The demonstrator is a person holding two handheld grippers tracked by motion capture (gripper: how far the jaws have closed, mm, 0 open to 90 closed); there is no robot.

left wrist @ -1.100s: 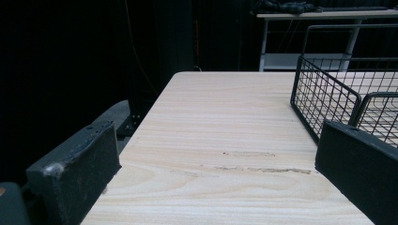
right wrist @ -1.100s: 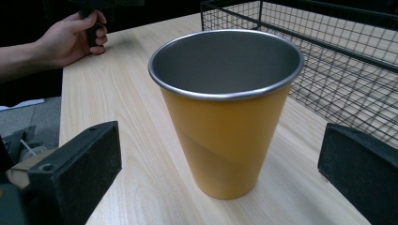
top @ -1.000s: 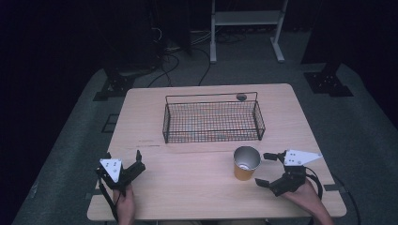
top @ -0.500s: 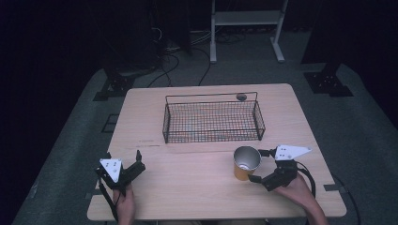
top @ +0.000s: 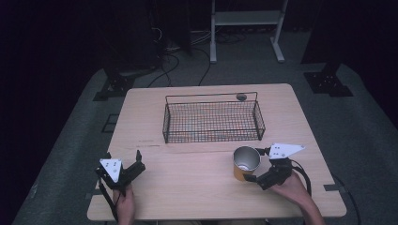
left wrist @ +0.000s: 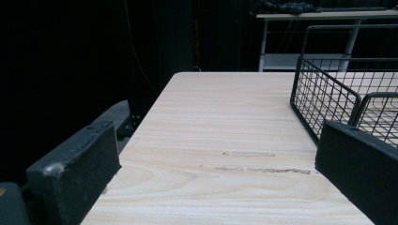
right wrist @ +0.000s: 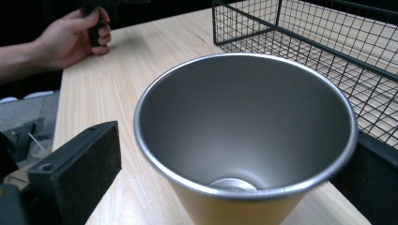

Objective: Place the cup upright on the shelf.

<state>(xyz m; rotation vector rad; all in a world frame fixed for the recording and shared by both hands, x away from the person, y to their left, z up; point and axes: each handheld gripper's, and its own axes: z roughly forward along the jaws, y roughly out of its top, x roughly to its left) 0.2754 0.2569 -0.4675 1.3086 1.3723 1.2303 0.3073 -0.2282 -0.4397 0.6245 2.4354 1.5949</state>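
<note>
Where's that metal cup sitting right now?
In the high view the cup stands upright on the table's right side, just in front of the wire basket, between the open jaws of the right gripper.

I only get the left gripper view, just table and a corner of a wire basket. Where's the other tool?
Observer: The right tool is over the near right part of the table, its jaws open on either side of a metal cup.
Operator: Is anything in the cup?
Observer: No, the right gripper view looks straight into it and it's empty.
Operator: And the whole basket?
Observer: From the high view the basket looks empty too.
</note>
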